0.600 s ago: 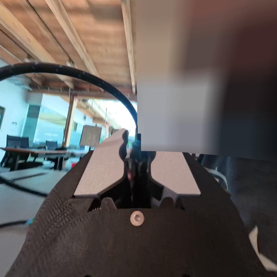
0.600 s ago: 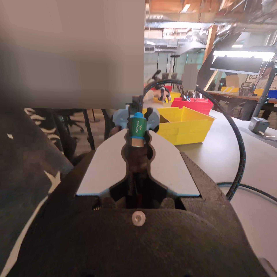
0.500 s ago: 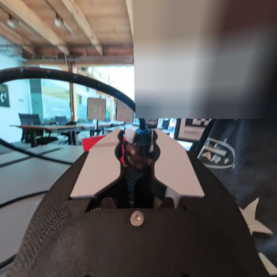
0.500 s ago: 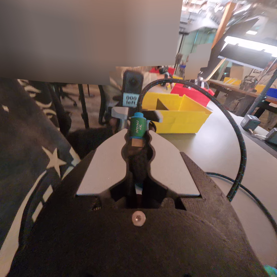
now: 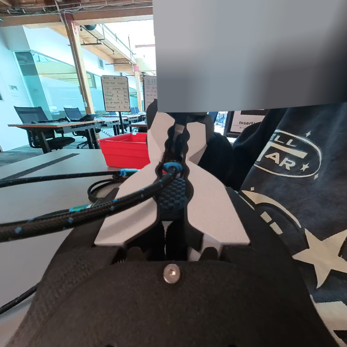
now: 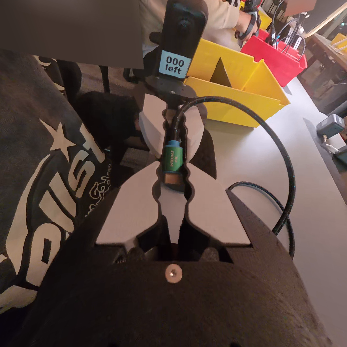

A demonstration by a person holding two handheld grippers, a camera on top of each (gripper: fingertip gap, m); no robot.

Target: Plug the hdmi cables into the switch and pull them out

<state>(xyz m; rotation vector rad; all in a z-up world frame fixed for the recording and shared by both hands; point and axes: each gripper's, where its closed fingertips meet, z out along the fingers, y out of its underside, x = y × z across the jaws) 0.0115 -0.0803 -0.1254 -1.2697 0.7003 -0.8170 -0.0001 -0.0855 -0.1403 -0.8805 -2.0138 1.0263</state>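
Between the 2 claws, held tip to tip above the near edge of the grey table [image 6: 244,169], sits the green hdmi plug [image 6: 171,155]. The right claw [image 6: 172,165] is narrowed onto the plug's front half, and the gold contact end points back toward that claw's own camera. The left claw [image 5: 171,166] pinches the blue collar at the plug's rear, where the braided cable [image 6: 288,169] leaves in a wide loop and drops to the table. Which of the 2 carries the load I cannot tell.

No switch shows in either view, so this looks like a handover or a re-grip ahead of plugging in. To do it well, 1 claw should keep firm pressure until the other is squarely seated on the flat sides of the green body. A grip on the collar alone would let the plug pivot. The loop needs slack so its weight does not twist the plug.

A 2nd teal plug [image 5: 129,171] lies on the table near a red bin [image 5: 124,150], and a yellow bin [image 6: 234,97] stands beyond the claws.
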